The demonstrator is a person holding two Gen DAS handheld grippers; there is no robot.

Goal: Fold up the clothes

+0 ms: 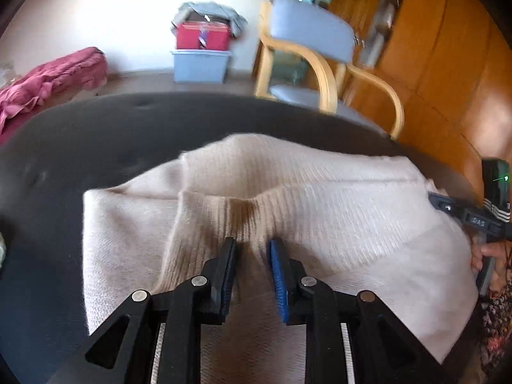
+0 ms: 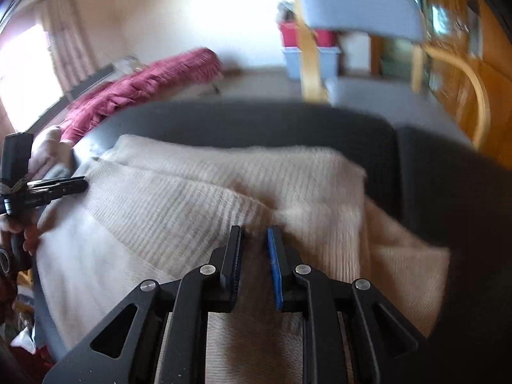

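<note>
A cream ribbed knit sweater (image 1: 320, 192) lies spread on a dark padded surface (image 1: 96, 128). My left gripper (image 1: 252, 243) is shut on a raised fold of the sweater, and the knit tents up toward its fingers. In the right wrist view the same sweater (image 2: 179, 204) shows a folded-over layer. My right gripper (image 2: 254, 230) is shut on that layer's edge. The right gripper (image 1: 441, 204) also shows at the sweater's right edge, held by a hand. At the sweater's left edge is the left gripper (image 2: 80, 186). Both views are motion-blurred.
A blue-cushioned wooden armchair (image 1: 310, 28) stands behind the dark surface (image 2: 256, 121), with wooden cabinets (image 1: 448, 64) to its right. A red cloth (image 1: 48, 80) lies at the far left. Stacked red and blue bins (image 1: 201, 60) sit by the wall.
</note>
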